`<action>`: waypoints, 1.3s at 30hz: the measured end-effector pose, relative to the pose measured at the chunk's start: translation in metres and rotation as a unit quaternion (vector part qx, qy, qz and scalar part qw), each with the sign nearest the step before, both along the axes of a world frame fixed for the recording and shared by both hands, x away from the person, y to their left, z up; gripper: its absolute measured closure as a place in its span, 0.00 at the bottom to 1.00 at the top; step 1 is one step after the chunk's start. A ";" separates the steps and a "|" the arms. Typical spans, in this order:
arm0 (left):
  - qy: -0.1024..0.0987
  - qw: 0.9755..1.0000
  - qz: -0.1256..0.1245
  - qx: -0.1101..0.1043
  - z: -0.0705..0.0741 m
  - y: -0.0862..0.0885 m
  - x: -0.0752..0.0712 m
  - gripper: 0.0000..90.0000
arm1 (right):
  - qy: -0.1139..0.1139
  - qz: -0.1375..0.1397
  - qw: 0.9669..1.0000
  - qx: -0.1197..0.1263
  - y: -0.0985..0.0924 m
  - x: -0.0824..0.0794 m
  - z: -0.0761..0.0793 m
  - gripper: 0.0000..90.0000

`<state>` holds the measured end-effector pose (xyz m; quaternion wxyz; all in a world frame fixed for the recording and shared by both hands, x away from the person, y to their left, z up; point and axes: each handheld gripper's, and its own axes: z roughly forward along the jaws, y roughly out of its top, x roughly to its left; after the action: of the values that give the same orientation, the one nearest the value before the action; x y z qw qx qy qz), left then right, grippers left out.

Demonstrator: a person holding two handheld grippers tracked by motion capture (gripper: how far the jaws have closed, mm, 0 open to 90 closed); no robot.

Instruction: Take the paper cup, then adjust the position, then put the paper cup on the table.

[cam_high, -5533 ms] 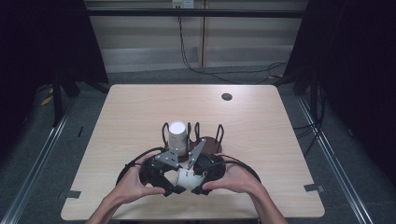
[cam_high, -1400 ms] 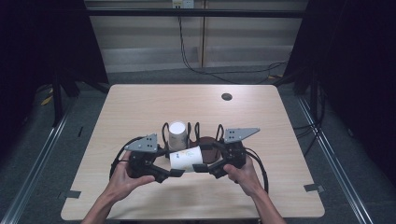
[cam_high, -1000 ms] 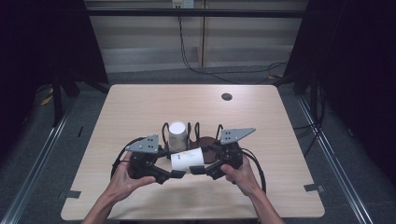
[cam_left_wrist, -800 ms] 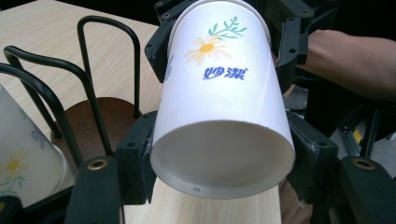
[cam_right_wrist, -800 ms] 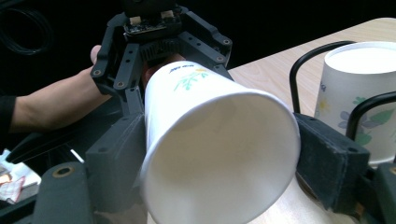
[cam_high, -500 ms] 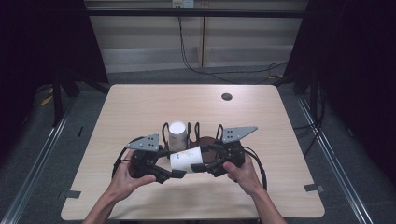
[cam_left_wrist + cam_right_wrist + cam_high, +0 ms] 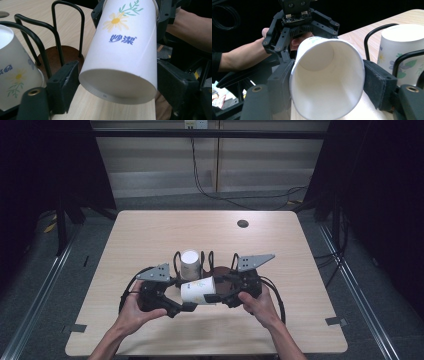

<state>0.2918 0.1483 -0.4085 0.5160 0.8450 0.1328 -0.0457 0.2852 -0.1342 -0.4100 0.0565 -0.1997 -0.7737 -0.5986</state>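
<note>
High view: you hold a white paper cup (image 7: 198, 291) on its side between your two tongs, above the counter (image 7: 150, 235) and just on your side of the wire rack (image 7: 210, 262). That rack has a brown base, and a second cup (image 7: 190, 263) stands upside down in it. Your left tongs (image 7: 186, 306) sit at the cup's closed end, your right tongs (image 7: 212, 297) at its open mouth.

Left gripper view: the cup (image 7: 122, 52) points its flat bottom at the camera, with a daisy print and blue lettering on its wall. The left tongs (image 7: 117, 82) stand spread; their jaws have just been opening, and the cup lies between them with a gap showing on either side. The rack's black loops (image 7: 60, 37) rise just beyond and to the left of the cup, the upturned cup (image 7: 17, 72) beside them.

Right gripper view: the cup's open mouth (image 7: 327, 80) faces the camera, squeezed slightly oval. The right tongs (image 7: 328, 82) have just been closing and now pinch the rim, both pads pressed on the wall. The left tongs and the hand behind them show beyond the cup.

This looks like a hand-over from left to right, nearly done. Next, draw your left tongs back clear of the cup's base without nudging it, then turn the cup bottom up and carry it towards a free place in the rack. Keep the pinch light, since the thin wall is already buckling.
</note>
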 end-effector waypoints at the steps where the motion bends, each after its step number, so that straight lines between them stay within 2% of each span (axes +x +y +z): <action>1: 0.002 1.000 0.006 0.003 0.000 0.000 0.001 0.20 | 0.001 -0.002 1.000 0.000 0.000 0.000 0.000 0.33; 2: 0.002 1.000 0.007 0.003 0.000 0.001 0.001 0.17 | 0.001 -0.002 1.000 -0.001 0.000 0.000 0.000 0.33; 15: 0.002 1.000 0.010 0.019 -0.002 0.002 0.002 0.18 | 0.006 -0.021 1.000 -0.014 -0.005 -0.001 0.003 0.34; 18: 0.001 1.000 0.011 0.021 -0.003 0.004 0.003 0.18 | 0.014 -0.031 0.999 -0.030 -0.007 0.000 0.002 0.35; 24: -0.005 0.998 0.038 0.043 -0.003 0.010 0.007 0.18 | 0.018 -0.039 0.998 -0.043 -0.009 0.001 0.002 0.35; 28: -0.010 0.998 0.041 0.044 -0.001 0.015 0.008 0.18 | 0.018 -0.053 0.996 -0.072 -0.010 0.000 0.002 0.35; 31: 0.000 0.998 0.049 0.033 0.001 0.018 0.011 0.18 | 0.020 -0.059 0.995 -0.082 -0.013 0.000 0.003 0.35; 32: -0.001 0.998 0.054 0.032 0.001 0.019 0.012 0.18 | 0.021 -0.060 0.994 -0.084 -0.014 0.000 0.003 0.35; 34: -0.007 0.997 0.063 0.043 0.002 0.020 0.013 0.18 | 0.024 -0.062 0.994 -0.089 -0.017 -0.001 0.002 0.35; 39: -0.016 0.996 0.076 0.037 0.003 0.028 0.014 0.18 | 0.029 -0.073 0.992 -0.102 -0.026 -0.005 0.000 0.35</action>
<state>0.3063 0.1760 -0.4052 0.4887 0.8515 0.1897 0.0121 0.2801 -0.1603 -0.4098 0.0148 -0.2776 -0.8121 -0.5131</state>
